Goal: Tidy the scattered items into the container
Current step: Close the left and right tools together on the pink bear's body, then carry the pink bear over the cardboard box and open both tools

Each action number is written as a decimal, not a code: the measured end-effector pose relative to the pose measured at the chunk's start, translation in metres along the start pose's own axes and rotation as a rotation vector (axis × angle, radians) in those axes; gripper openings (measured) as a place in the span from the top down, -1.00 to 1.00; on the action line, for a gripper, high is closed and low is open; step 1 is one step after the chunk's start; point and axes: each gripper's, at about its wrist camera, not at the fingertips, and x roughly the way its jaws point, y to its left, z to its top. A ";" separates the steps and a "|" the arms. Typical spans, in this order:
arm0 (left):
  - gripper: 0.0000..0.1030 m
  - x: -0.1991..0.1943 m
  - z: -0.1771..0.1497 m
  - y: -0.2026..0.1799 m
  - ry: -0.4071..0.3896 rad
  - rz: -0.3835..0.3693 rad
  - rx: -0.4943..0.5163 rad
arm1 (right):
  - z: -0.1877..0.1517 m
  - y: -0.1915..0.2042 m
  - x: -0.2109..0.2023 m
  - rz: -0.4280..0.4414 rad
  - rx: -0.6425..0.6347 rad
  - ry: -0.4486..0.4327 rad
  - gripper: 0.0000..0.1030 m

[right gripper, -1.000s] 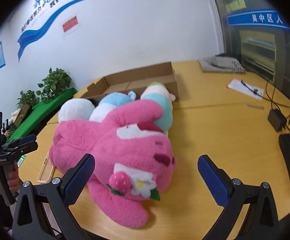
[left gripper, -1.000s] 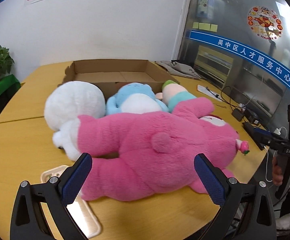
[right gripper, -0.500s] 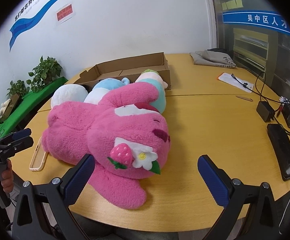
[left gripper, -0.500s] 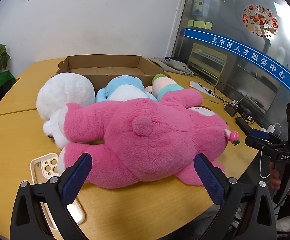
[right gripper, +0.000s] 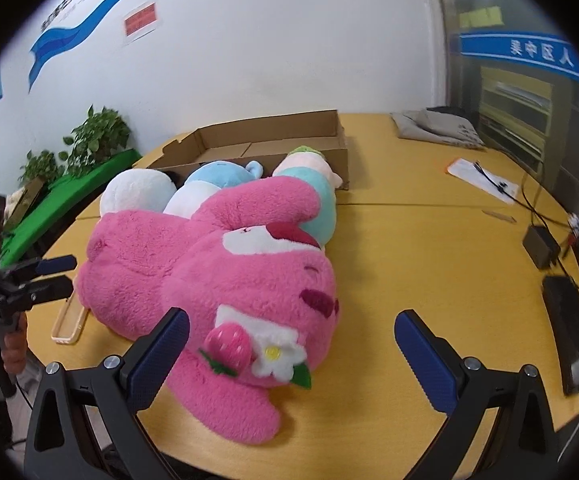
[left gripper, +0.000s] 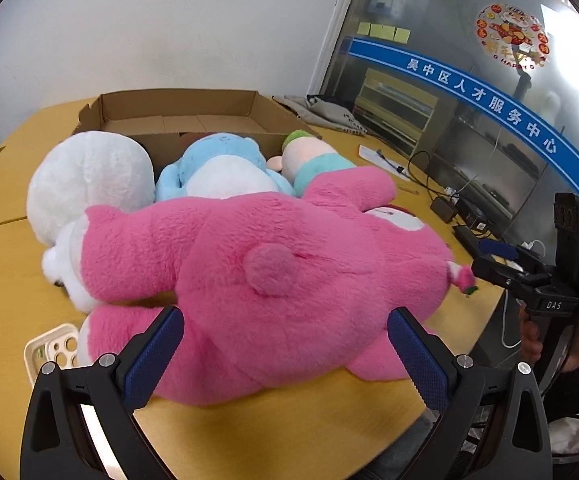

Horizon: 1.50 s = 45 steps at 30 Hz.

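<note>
A big pink plush bear (left gripper: pixel 273 272) lies on the yellow table (right gripper: pixel 429 248); its head with a strawberry and flower faces the right wrist view (right gripper: pixel 225 280). Behind it lie a white plush (left gripper: pixel 89 180), a blue plush (left gripper: pixel 225 164) and a green-capped teal plush (left gripper: pixel 313 156), in front of an open cardboard box (left gripper: pixel 181 116), seen also in the right wrist view (right gripper: pixel 273 140). My left gripper (left gripper: pixel 285 352) is open, its fingers straddling the bear's rump. My right gripper (right gripper: pixel 293 356) is open, by the bear's head.
A beige phone case (left gripper: pixel 49 356) lies at the bear's foot on the left. A black phone (right gripper: pixel 573 332), a charger (right gripper: pixel 541 246), cables and papers (right gripper: pixel 481 178) lie on the right side of the table. A grey cloth (right gripper: pixel 437 128) lies at the back. Plants (right gripper: pixel 89 140) stand beyond the left edge.
Both grippers have moved closer to the pink bear, which now fills more of each view. Both stay open. The toys have not moved.
</note>
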 end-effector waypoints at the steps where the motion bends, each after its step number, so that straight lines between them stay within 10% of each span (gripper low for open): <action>1: -0.95 0.008 0.002 0.005 0.016 -0.008 -0.009 | 0.003 -0.002 0.009 0.012 -0.006 0.009 -0.99; 10: -0.59 0.037 0.000 0.040 0.065 -0.161 -0.109 | -0.005 -0.024 0.091 0.281 0.155 0.148 -0.92; 16: -0.03 0.011 -0.011 0.038 0.016 -0.195 -0.101 | -0.011 -0.008 0.076 0.294 0.082 0.045 -0.66; 25: 0.02 -0.033 -0.002 0.031 -0.053 -0.203 -0.106 | 0.015 0.018 0.023 0.326 -0.019 -0.123 -0.57; 45: 0.02 -0.029 0.264 0.097 -0.251 -0.094 0.049 | 0.260 0.007 0.081 0.354 -0.063 -0.391 -0.57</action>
